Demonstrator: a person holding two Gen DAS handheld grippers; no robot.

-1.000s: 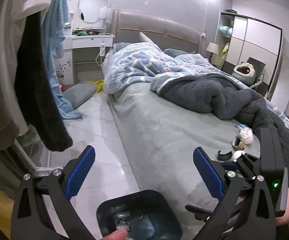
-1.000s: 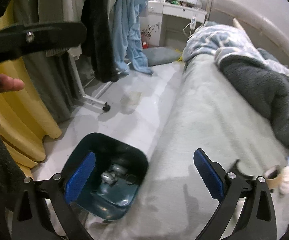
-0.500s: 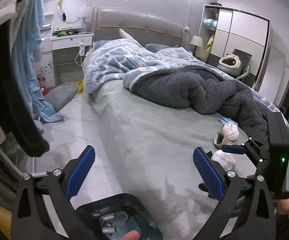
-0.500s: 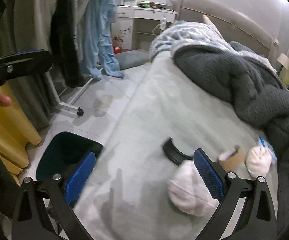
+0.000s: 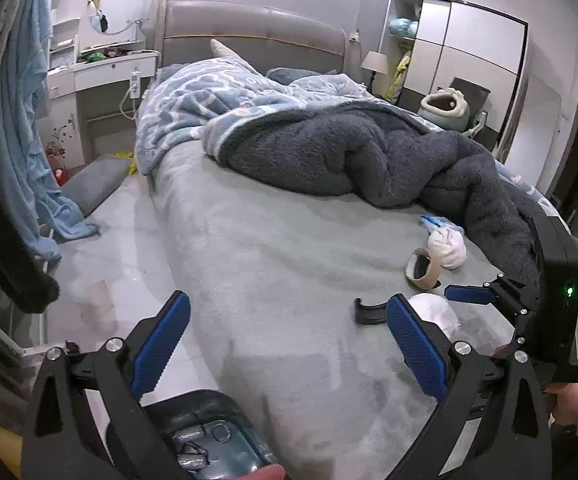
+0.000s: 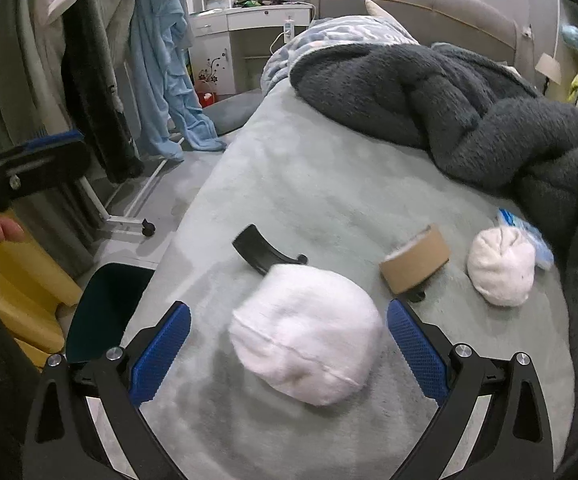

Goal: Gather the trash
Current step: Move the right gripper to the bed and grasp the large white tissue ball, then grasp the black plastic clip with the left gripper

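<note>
Right gripper (image 6: 289, 354) spread wide, blue pads either side of a white wad (image 6: 307, 332) on the grey-green bedspread (image 6: 329, 184), not touching it. Behind the wad: curved black piece (image 6: 259, 250), cardboard tape roll (image 6: 415, 266), second white wad (image 6: 501, 266) (blue wrapper (image 6: 529, 232) beside it). Left gripper (image 5: 287, 350) also spread, empty, over the bed edge above the dark bin (image 5: 209, 432), which holds crumpled scraps.

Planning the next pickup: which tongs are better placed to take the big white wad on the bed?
Right. The right tongs are open with the white wad between the fingers; the left tongs are open over the bed edge near the bin.
</note>
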